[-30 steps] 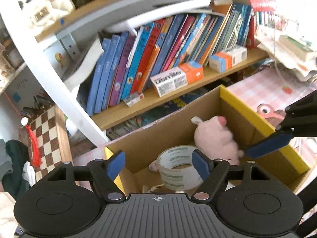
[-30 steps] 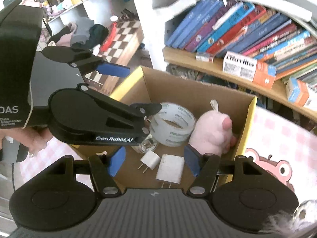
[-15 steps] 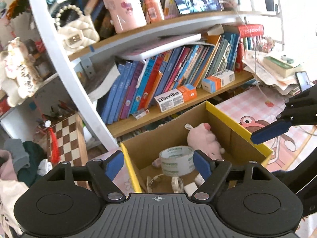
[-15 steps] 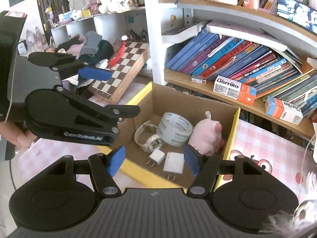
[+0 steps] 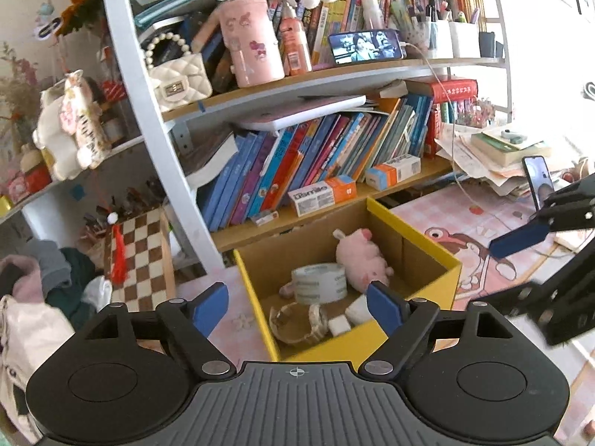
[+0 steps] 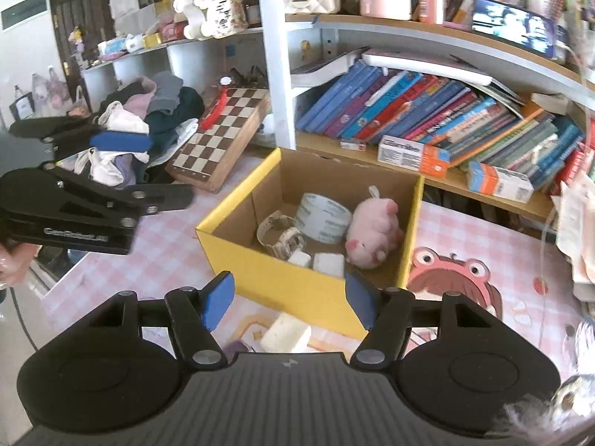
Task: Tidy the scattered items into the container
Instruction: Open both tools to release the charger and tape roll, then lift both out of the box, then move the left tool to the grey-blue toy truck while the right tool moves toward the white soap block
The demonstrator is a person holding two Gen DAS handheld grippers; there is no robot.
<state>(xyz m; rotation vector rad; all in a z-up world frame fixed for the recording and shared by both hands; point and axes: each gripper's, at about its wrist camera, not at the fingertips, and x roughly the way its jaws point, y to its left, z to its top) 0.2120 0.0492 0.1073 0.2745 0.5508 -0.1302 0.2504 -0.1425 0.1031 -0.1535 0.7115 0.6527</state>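
The cardboard box (image 6: 286,290), yellow on its outer faces and rim, stands on the pink checked tablecloth (image 6: 483,238) in front of the bookshelf (image 6: 427,63); its top is open. Inside, a roll of clear tape (image 6: 324,217) stands on edge near the back wall; a pink plush pig (image 6: 373,236) lies just beside it on the right side, touching the roll; a white wristwatch (image 6: 280,236) lies at the left front of the tape; two white charger plugs (image 6: 329,264) lie side by side near the front wall.

The left gripper (image 5: 297,304) is held above the box's near left corner; its blue-padded jaws stand wide apart and hold nothing. The right gripper (image 6: 288,301) is held before the box's front wall; its jaws are likewise spread wide and empty; in the left wrist view it appears at the right edge (image 5: 518,239).

One white block (image 6: 286,332) lies on the tablecloth outside the box, just in front of the yellow wall, between the right gripper's fingers; its identity cannot be determined. A chessboard (image 6: 219,137) leans left of the box; a heap of clothes (image 6: 148,111) lies beyond it.
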